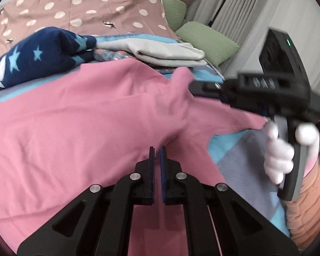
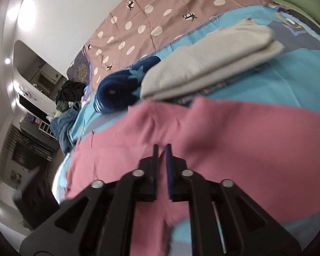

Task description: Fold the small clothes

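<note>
Pink knitted cotton garment (image 1: 74,128): soft, light, limp, matte, with no stiffness of its own. Lies spread flat ahead of and beneath both pairs of jaws, on a turquoise printed bedsheet (image 2: 288,74). Likely to sag and drape from any single hold, and to crease wherever pinched. Not slippery, not fragile. Best taken at an edge or corner, with two holds well apart so the panel hangs taut between them. Left gripper (image 1: 157,149): jaws drawn almost together, only a thin slit left, pink cloth gathered up at the tips and apparently nipped there. Right gripper (image 2: 162,147): jaws equally near closed, and in the left wrist view a peak of pink cloth pulled up to its tips, so judged to be pinching too. Worked by a white-gloved hand (image 1: 279,155). Beyond the jaws, a rolled navy star-patterned fleece garment (image 1: 38,57), plump and fuzzy. Beside it, a folded pale grey garment (image 1: 166,53), smooth, in flat layers. Further off, a brown dotted quilt (image 1: 96,4) and ribbed green pillows (image 1: 209,40).
</note>
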